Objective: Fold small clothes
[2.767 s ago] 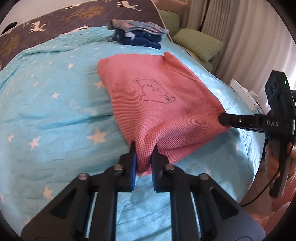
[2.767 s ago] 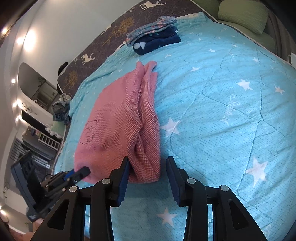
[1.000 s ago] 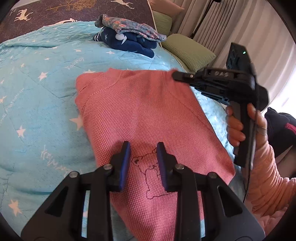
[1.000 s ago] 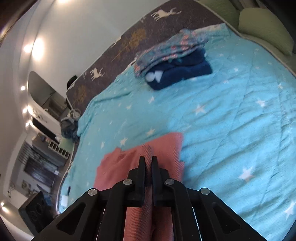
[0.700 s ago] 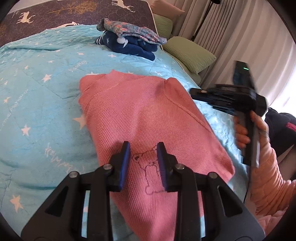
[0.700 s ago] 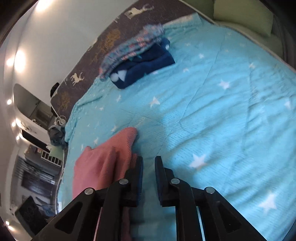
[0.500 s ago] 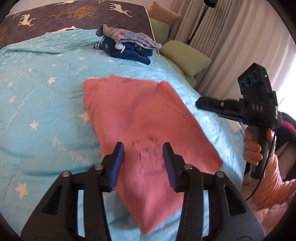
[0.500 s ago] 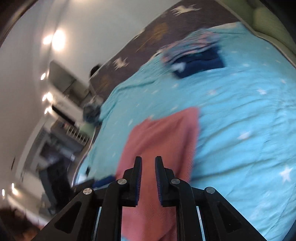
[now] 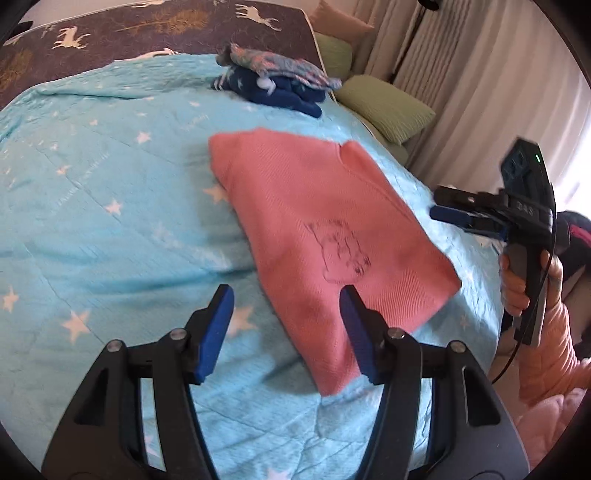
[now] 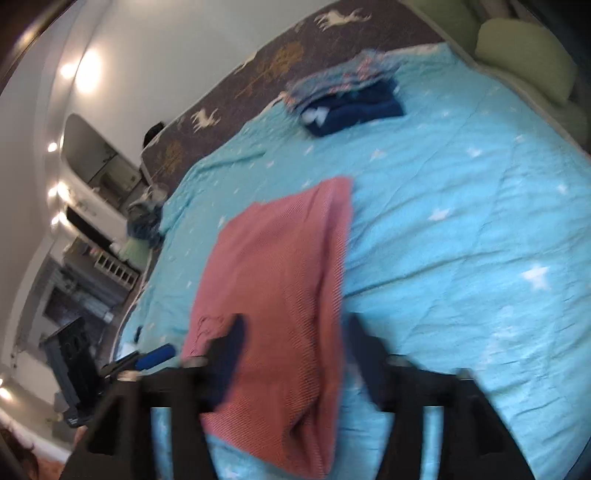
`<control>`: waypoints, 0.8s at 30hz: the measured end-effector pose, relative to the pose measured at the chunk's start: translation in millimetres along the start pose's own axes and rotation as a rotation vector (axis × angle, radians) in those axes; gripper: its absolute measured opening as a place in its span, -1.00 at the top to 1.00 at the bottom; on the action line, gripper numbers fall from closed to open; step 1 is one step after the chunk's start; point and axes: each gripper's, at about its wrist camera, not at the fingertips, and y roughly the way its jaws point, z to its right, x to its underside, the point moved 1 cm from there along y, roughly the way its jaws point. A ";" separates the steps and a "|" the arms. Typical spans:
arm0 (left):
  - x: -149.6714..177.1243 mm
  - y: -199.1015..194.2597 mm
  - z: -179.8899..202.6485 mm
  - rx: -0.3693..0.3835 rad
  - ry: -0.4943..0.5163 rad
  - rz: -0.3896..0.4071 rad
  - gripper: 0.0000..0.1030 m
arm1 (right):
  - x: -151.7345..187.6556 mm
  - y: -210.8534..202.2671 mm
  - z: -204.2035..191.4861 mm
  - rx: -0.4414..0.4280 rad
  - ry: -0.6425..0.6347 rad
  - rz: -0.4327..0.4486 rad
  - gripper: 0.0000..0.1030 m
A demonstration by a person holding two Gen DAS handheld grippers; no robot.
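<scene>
Item: pink knit garment (image 9: pixel 325 236), folded into a rough rectangle, line-drawn bear motif on the upper face. Lies flat on the turquoise star-print bedspread (image 9: pixel 110 192), toward the near right part of the bed, long axis running away from the cameras.

Left gripper (image 9: pixel 286 328): hovers above the garment's near edge. Fingers (image 9: pixel 216 328) spread wide, having just been opening; blue pads clear of the fabric, nothing pressed between them. One finger sits over bare bedspread, the other over the garment's near corner.

Right gripper (image 10: pixel 291 354): blurred in its own view. Fingers wide apart, having just been opening; the garment's near end shows in the gap between them, not gripped. Seen from the left wrist view, it is held off the garment's right edge by a hand (image 9: pixel 517 284) in a pink sleeve.

Folded stack (image 9: pixel 277 81): dark blue piece with a patterned piece on top, at the far end of the bedspread, well apart from the pink garment.

Green pillows (image 9: pixel 384 107): at the bed's far right corner, beside the curtains.

Headboard-end cover (image 9: pixel 147 22): dark, deer and tree print.
</scene>
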 end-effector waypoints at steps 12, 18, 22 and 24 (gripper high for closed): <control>-49.7 54.2 -11.4 0.142 -0.084 -0.071 -0.36 | -24.1 30.4 14.1 -0.097 0.023 -0.133 -0.51; -58.7 78.4 -23.0 0.143 -0.112 -0.108 -0.36 | -29.5 55.0 20.0 -0.108 0.016 -0.188 -0.51; -59.4 91.6 -33.4 0.172 -0.137 -0.117 -0.36 | -34.7 67.5 23.0 -0.148 0.008 -0.203 -0.51; -62.2 95.4 -35.1 0.185 -0.131 -0.111 -0.37 | -38.6 75.9 23.8 -0.165 -0.004 -0.215 -0.51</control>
